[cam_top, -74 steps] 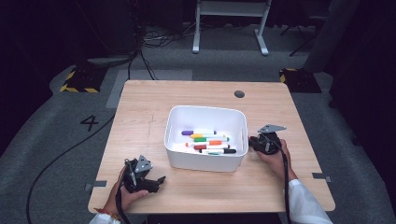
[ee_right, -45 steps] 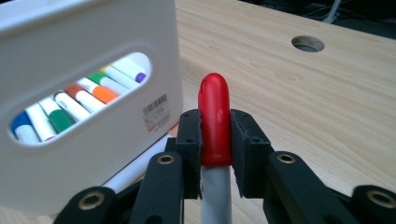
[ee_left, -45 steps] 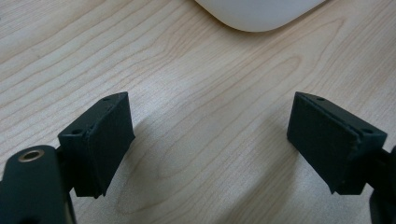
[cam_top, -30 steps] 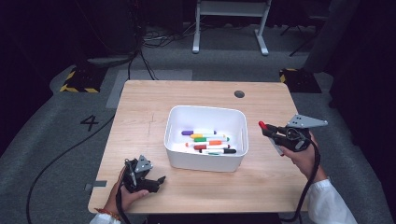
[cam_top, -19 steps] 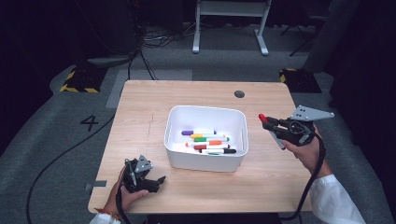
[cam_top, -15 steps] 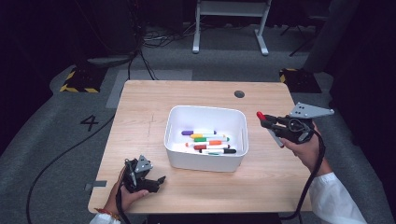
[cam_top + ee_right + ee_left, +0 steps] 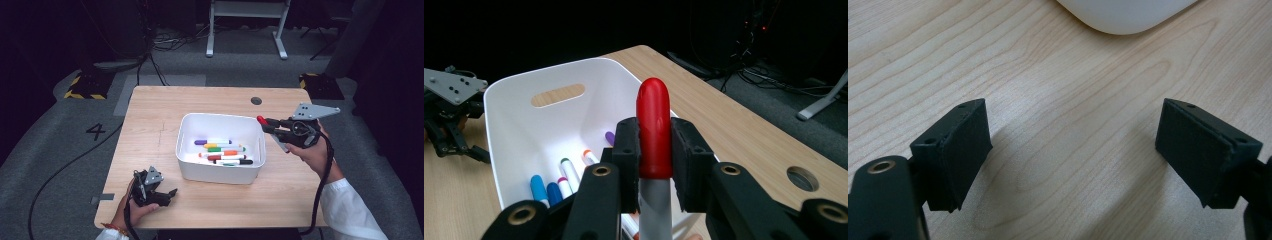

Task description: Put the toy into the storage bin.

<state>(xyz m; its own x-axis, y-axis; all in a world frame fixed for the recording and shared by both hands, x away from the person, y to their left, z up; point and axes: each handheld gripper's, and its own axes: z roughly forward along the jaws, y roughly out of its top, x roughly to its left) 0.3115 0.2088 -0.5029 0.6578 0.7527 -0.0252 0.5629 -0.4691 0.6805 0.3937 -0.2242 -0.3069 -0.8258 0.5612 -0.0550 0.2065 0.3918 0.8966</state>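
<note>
Two black fingers of the right gripper (image 7: 655, 150) pinch a red-capped grey marker (image 7: 654, 131) beside the white plastic bin (image 7: 220, 122); the left gripper's (image 7: 1073, 150) fingers rest spread on the wooden counter (image 7: 165, 107).

My high view looks forward and down over the whole desk (image 7: 210, 102). My left gripper view sits close above the wood; my right gripper view faces the white bin (image 7: 554, 120), which all three share.

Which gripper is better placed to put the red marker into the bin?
Right. The right gripper already grips the red marker at the bin rim. The left gripper rests open on the table.
</note>
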